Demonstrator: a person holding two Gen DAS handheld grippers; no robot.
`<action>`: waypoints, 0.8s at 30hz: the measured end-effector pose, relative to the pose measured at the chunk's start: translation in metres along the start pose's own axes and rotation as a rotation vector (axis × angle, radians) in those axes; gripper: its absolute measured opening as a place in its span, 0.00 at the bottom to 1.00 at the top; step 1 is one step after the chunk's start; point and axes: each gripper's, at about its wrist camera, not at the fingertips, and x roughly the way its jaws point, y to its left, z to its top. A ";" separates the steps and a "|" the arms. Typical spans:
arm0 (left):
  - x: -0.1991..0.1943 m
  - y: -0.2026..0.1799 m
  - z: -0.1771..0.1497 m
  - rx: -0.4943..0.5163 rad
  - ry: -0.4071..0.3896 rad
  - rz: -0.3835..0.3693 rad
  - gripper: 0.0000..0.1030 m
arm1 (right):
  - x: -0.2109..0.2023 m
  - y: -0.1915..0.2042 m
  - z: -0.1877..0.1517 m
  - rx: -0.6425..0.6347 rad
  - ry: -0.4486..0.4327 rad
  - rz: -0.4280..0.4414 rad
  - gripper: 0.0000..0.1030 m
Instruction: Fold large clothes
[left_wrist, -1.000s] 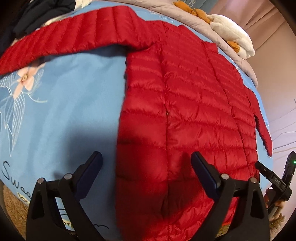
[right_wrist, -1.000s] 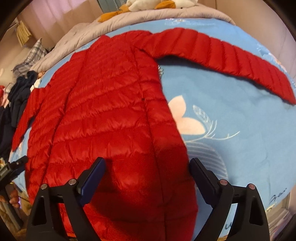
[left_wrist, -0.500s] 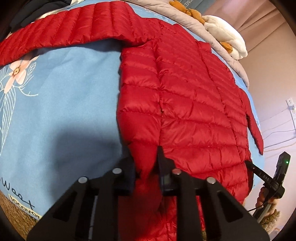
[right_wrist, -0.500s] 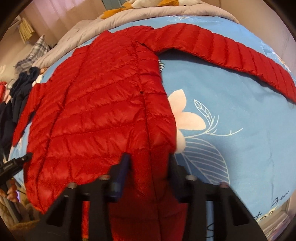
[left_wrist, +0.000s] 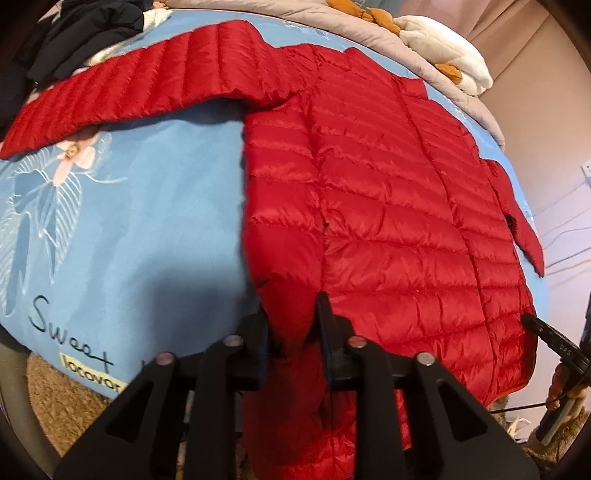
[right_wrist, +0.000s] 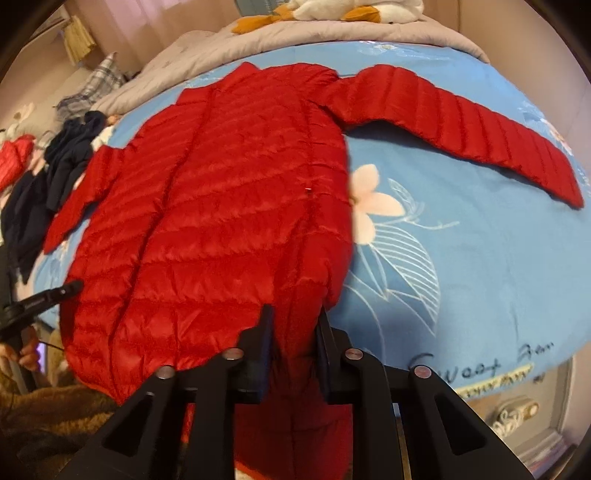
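Observation:
A red quilted down jacket (left_wrist: 369, 206) lies flat on a blue flowered bed cover (left_wrist: 147, 221), sleeves spread out to both sides. My left gripper (left_wrist: 293, 314) pinches the jacket's bottom hem near its left corner. Its jaws are opening slightly, with a fold of red fabric still pressed between the pads. In the right wrist view the jacket (right_wrist: 221, 206) lies on the same cover (right_wrist: 461, 258). My right gripper (right_wrist: 294, 314) is shut on the hem near the right corner. The hem hangs bunched below both grippers.
A white and orange plush toy (left_wrist: 443, 55) and a grey blanket (right_wrist: 258, 44) lie at the head of the bed. Dark clothes (right_wrist: 44, 177) are piled at the bed's left side. A brown rug (left_wrist: 66, 387) lies below the bed's near edge.
Both grippers went from wide open over the hem to pinching it. Since then they have drawn the bunched hem a little up and toward the bed's near edge.

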 end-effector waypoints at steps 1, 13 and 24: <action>-0.001 -0.001 0.002 0.003 -0.004 0.003 0.25 | 0.001 -0.002 0.002 0.007 -0.001 -0.014 0.30; -0.050 -0.018 0.037 0.022 -0.214 0.044 0.75 | -0.044 -0.014 0.035 0.095 -0.212 -0.116 0.88; -0.105 -0.063 0.069 0.075 -0.393 -0.034 0.94 | -0.097 0.000 0.079 0.108 -0.416 -0.169 0.92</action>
